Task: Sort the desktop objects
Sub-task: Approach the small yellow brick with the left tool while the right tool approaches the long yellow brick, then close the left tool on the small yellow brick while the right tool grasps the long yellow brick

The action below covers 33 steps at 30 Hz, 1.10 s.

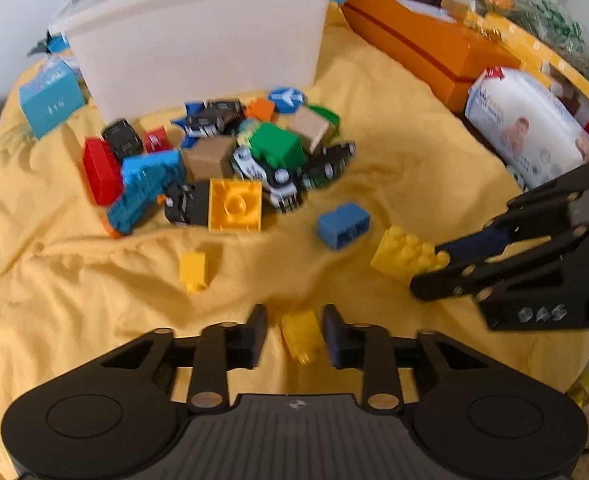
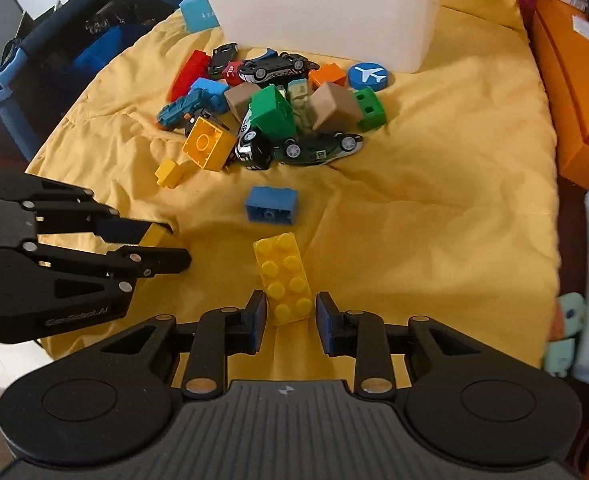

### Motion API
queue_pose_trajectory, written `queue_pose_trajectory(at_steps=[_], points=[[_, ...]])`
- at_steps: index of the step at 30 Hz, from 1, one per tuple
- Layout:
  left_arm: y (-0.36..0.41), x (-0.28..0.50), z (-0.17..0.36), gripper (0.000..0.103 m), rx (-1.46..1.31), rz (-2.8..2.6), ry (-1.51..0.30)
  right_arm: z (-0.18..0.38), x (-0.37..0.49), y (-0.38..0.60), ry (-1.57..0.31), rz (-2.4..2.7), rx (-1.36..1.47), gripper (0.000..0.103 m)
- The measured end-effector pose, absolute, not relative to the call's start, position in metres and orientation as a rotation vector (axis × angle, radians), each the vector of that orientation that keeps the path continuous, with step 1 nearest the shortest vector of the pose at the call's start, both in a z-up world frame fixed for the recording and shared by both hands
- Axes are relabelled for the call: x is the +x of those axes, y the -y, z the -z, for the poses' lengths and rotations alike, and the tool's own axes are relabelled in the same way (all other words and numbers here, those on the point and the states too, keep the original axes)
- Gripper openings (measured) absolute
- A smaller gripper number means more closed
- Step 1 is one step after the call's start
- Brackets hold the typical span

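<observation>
The right hand-held gripper (image 2: 286,316) is spread around a long yellow studded plastic brick (image 2: 283,278), pads not touching; the left hand-held gripper (image 1: 294,334) likewise straddles a small yellow plastic brick (image 1: 300,334). Bare yellow cloth (image 2: 434,200) lies rightward.

A heap of plastic bricks, wooden cubes and toy cars (image 2: 270,112) lies on the yellow cloth (image 2: 434,208) just before the translucent plastic bin (image 2: 318,8). Nearer the cameras, apart from the heap, sits a blue plastic brick (image 2: 271,205), and nearer still a long yellow studded brick (image 2: 286,278). An orange cardboard box (image 1: 422,44) stands right of the bin.
</observation>
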<state>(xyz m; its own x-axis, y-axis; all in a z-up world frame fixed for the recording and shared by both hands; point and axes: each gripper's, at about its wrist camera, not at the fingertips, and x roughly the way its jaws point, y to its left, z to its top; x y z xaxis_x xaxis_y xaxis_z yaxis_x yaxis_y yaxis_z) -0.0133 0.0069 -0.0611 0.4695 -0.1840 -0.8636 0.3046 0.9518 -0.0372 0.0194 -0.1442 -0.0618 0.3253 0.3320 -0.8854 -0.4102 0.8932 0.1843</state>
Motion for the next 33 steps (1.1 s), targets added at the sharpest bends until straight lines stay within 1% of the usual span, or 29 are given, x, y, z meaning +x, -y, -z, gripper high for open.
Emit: queue_pose_trajectory(at_steps=[2,3,8,9,12,16,17,18,30,31,32,33], points=[[-0.008,-0.017,0.057,0.049,0.128,0.294,-1.009,0.060,0.017,0.141,-1.115,-0.479,-0.110,0.035],[-0.011,-0.020,0.055,0.050,0.123,0.293,-0.997,0.059,0.016,0.141,-1.097,-0.483,-0.122,0.039],[-0.023,-0.038,0.052,0.051,0.076,0.307,-0.978,0.055,0.006,0.145,-1.038,-0.514,-0.120,0.044],[-0.023,-0.041,0.054,0.051,0.067,0.306,-0.987,0.054,0.003,0.146,-1.019,-0.521,-0.122,0.047],[-0.023,-0.042,0.059,0.051,0.038,0.302,-0.994,0.053,-0.004,0.147,-0.963,-0.540,-0.134,0.047],[-0.016,-0.040,0.063,0.049,0.037,0.310,-0.987,0.058,-0.006,0.140,-0.929,-0.531,-0.191,0.047],[-0.013,-0.040,0.063,0.044,0.055,0.304,-0.985,0.059,-0.005,0.138,-0.927,-0.523,-0.212,0.047],[-0.012,-0.040,0.063,0.042,0.076,0.291,-0.983,0.061,-0.006,0.138,-0.921,-0.519,-0.225,0.047],[-0.011,-0.061,0.049,0.041,0.148,0.331,-1.001,0.062,-0.011,0.147,-0.910,-0.517,-0.179,0.047],[-0.011,-0.065,0.048,0.040,0.157,0.343,-1.003,0.062,-0.011,0.147,-0.912,-0.517,-0.177,0.047],[-0.011,-0.067,0.047,0.033,0.157,0.358,-1.004,0.062,-0.010,0.148,-0.912,-0.516,-0.173,0.047],[-0.010,-0.069,0.045,0.031,0.154,0.374,-1.007,0.062,-0.010,0.148,-0.913,-0.518,-0.168,0.047]])
